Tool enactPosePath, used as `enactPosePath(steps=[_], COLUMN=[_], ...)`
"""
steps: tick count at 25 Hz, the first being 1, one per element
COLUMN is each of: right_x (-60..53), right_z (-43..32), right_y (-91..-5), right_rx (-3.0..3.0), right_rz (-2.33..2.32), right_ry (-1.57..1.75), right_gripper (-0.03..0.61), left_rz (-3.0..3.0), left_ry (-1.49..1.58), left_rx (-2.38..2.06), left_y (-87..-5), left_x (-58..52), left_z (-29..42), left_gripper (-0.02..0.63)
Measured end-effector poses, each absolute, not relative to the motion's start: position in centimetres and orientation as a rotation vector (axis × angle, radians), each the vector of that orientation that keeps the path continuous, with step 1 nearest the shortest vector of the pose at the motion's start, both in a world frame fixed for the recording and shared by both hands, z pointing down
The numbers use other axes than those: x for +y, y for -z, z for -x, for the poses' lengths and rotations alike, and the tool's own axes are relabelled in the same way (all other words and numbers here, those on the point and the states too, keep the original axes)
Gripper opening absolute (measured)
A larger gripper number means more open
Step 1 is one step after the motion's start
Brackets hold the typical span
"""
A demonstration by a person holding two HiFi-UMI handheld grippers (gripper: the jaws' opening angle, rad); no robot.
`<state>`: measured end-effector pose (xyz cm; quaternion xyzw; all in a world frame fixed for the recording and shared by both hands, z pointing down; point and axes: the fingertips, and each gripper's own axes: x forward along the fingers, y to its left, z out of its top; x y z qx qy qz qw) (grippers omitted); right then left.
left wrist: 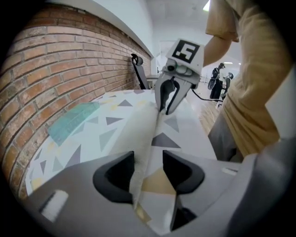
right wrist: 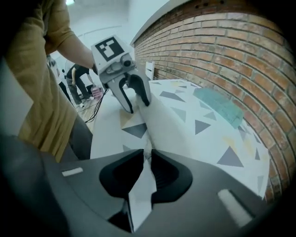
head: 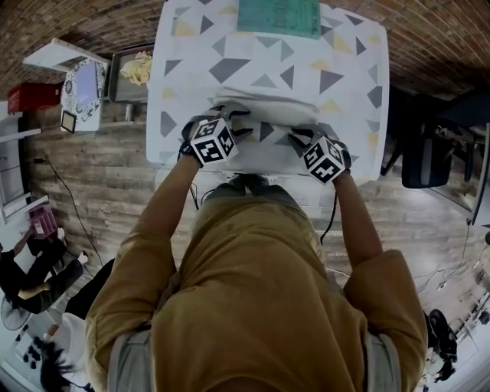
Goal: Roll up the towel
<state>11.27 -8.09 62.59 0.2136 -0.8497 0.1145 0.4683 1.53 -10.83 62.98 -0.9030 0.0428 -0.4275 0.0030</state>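
A white towel (head: 264,111) lies on the near part of a table (head: 352,99) covered in a triangle-patterned cloth. Its near edge is drawn up into a long ridge (left wrist: 138,134) that runs from one gripper to the other. My left gripper (head: 232,122) is at the ridge's left end, and the fold (left wrist: 138,171) passes between its jaws, lying against one pad. My right gripper (head: 303,139) is at the right end, its pads close together on a thin fold of towel (right wrist: 141,185). Each gripper view shows the other gripper, the right gripper (left wrist: 167,105) and the left gripper (right wrist: 137,104), astride the same ridge.
A folded teal cloth (head: 279,17) lies at the table's far edge. Left of the table stand a tray with a yellow cloth (head: 138,70), a white framed panel (head: 83,88) and a red box (head: 34,96). A dark chair (head: 425,157) is on the right. A brick wall runs behind.
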Motion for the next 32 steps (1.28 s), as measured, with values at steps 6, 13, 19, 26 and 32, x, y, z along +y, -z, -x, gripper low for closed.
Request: enactPosePath(steps=[6, 13, 19, 26, 32], right_x=[-10.8, -14.0, -15.7, -17.3, -17.8], right_z=[-11.8, -12.5, -13.5, -14.3, -14.8], right_y=[-60.9, -60.7, -60.9, -61.1, -61.6], right_rx=[-2.119, -2.106, -2.111, -2.064, -1.961], right_rz=[-0.626, -0.701, -0.797, -0.897, -0.762], right_ry=[-0.337, -0.481, -0.643, -0.594, -0.298], right_gripper=[0.055, 0.057, 0.060, 0.063, 0.094], left_rz=[2.800, 2.799, 2.812, 2.834, 2.849], left_ry=[1.390, 1.392, 1.383, 1.371, 1.374], left_rx=[0.095, 0.091, 0.098, 0.106, 0.115], left_y=[-64.0, -64.1, -64.1, -64.0, -64.0], left_x=[-10.7, -10.8, -10.9, -11.0, -11.4], left_z=[-1.4, -1.6, -1.7, -1.9, -1.6], left_gripper=[0.207, 0.207, 0.209, 0.209, 0.209])
